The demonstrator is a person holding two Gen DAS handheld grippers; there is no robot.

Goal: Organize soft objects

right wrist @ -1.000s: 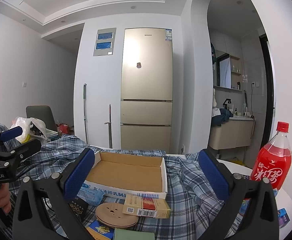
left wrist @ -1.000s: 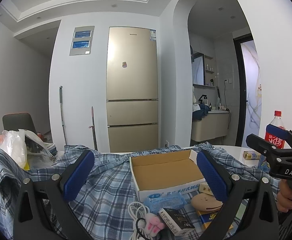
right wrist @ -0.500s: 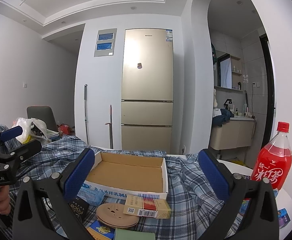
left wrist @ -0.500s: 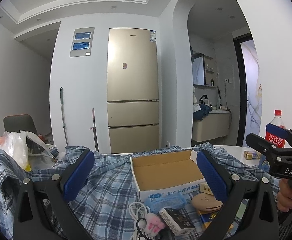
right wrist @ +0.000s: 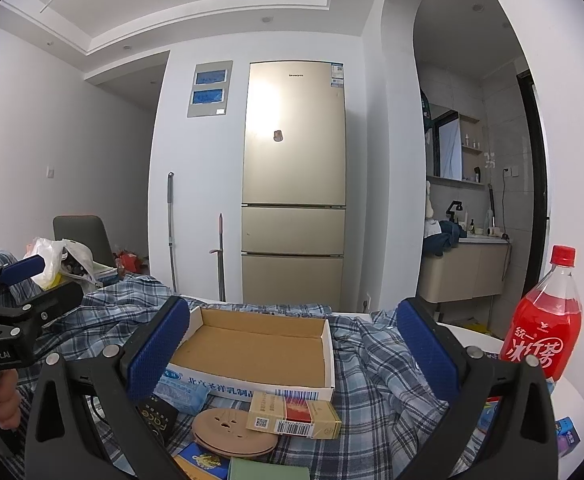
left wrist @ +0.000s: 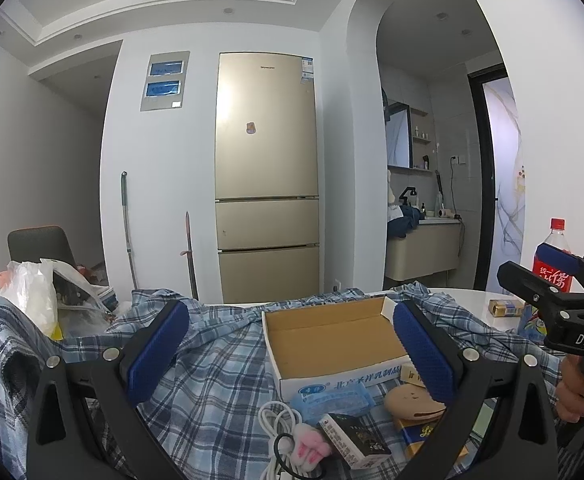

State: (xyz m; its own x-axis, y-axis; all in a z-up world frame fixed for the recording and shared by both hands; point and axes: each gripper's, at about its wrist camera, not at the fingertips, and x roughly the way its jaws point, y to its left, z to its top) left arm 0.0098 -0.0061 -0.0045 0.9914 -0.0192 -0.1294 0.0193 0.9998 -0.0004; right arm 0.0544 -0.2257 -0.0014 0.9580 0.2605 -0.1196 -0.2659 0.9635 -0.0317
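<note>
Across the tabletop (right wrist: 572,396) in front of you spreads the blue plaid shirt (left wrist: 212,380), rumpled and covering most of the surface, its far edge bunched toward the fridge (left wrist: 267,176) behind. On top of that cloth sits the shallow cardboard box (right wrist: 252,350), open and with nothing inside. Your left tongs (left wrist: 292,354) stand wide, holding nothing, one blue pad over the plaid and the other over the box's right end. Your right tongs (right wrist: 294,354) are spread just as wide and empty, framing the same box from the other side. To your right stands the red drink bottle (right wrist: 544,328), upright on bare white tabletop. Near the box's front wall lie small things on the shirt: a blue tissue pack (left wrist: 332,400), a tan round disc (right wrist: 232,432), a cigarette carton (right wrist: 292,416), a black box (left wrist: 352,440), a coiled white cable (left wrist: 280,424) and a pink plush piece (left wrist: 310,446) touching the cable.
</note>
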